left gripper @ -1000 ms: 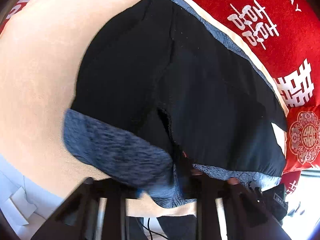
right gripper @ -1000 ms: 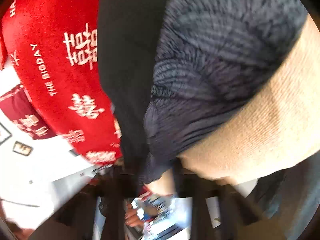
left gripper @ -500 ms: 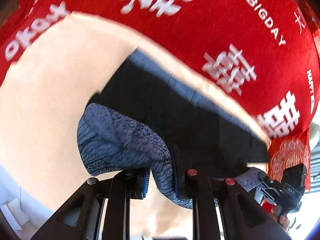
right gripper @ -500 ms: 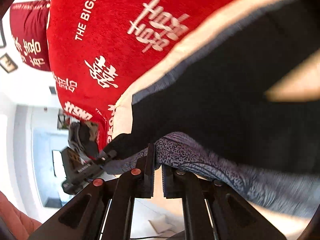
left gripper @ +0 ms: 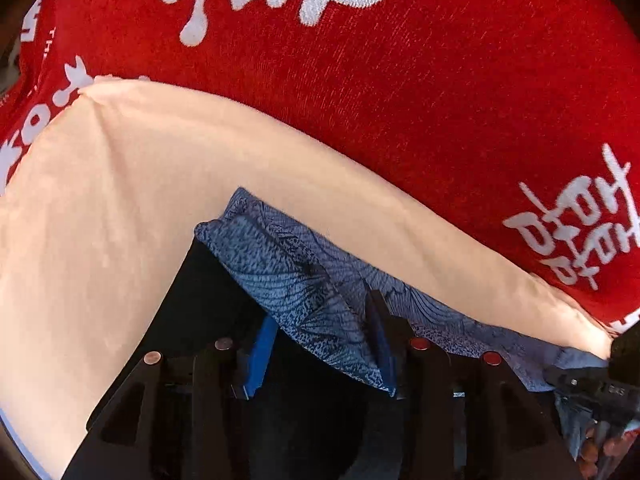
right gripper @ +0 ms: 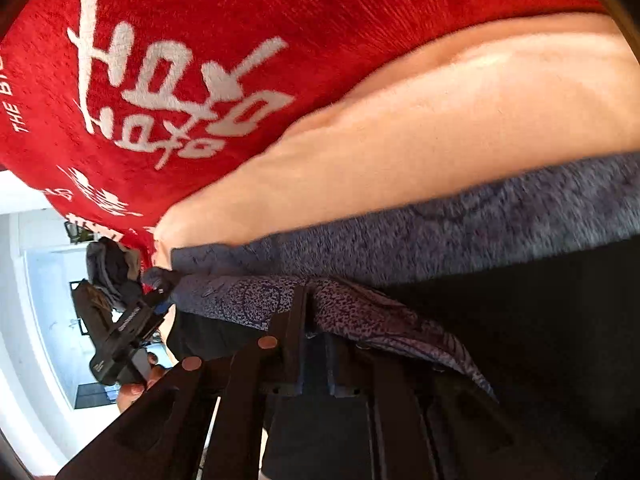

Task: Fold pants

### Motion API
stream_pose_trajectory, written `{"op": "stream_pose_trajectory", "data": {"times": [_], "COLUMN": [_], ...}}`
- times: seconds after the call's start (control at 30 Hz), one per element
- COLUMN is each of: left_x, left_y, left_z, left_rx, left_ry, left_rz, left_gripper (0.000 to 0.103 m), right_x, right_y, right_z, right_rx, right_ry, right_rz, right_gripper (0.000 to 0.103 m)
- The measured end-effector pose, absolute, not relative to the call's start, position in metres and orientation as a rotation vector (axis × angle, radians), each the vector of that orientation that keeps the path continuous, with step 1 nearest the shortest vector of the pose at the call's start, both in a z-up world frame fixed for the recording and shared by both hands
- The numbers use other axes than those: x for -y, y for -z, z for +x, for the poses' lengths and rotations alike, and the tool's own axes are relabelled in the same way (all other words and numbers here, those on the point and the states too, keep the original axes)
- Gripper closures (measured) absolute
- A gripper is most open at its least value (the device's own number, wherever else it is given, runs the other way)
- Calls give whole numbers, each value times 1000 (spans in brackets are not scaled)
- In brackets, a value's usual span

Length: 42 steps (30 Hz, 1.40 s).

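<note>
The left gripper [left gripper: 320, 344] is opening over the pants' [left gripper: 288, 264] grey band.
The right gripper [right gripper: 310, 320] stays clamped on it, probably holding the fold on the beige cover [left gripper: 100, 220].

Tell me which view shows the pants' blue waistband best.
Left wrist: the waistband is sharp, patterned, between the left gripper's opening jaws. Right wrist shows it motion-blurred, pinched in the right gripper.

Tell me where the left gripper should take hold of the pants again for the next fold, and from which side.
Probably the blue patterned band at its free corner, coming from above over the black pants. It lies flat there on the beige sheet, unobstructed. The left gripper is opening around it; the right gripper pinches the other end.
</note>
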<state>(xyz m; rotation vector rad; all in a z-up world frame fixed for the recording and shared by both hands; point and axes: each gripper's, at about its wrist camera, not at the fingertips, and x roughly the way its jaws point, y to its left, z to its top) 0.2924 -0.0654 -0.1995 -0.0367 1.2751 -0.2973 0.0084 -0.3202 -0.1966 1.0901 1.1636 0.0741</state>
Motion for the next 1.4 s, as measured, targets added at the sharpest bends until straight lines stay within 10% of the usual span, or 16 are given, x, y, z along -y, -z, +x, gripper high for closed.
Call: {"op": "stream_pose_trajectory", "data": {"times": [0.1, 0.2, 0.27, 0.37, 0.6, 0.8, 1.0, 1.4], "left_x": [59, 43, 39, 52, 108, 105, 118, 186], "left_y": [186, 154, 140, 146, 217, 210, 179, 170], "left_z": [290, 280, 272, 262, 268, 266, 214, 72], "left_rx": [-1284, -1209, -1167, -1196, -1202, -1220, -1278, -1349], "left_ry": [295, 221, 210, 282, 286, 265, 351, 591], "left_rz": [-33, 39, 97, 194, 355, 382, 441, 576], "left_gripper": [57, 27, 27, 27, 24, 20, 20, 20], "right_x": [317, 306, 296, 271, 247, 289, 309, 315], "right_y": [188, 153, 126, 116, 171, 157, 125, 130], "right_z": [6, 3, -3, 2, 48, 37, -40, -260], "right_rx": [-1177, -1166, -1116, -1144, -1240, -1136, -1112, -1144], "right_ry": [-87, -91, -107, -155, -133, -22, 51, 264], "right_rz": [1052, 905, 831, 742, 601, 740, 777, 1082], "right_gripper": [83, 36, 36, 66, 71, 67, 42, 41]}}
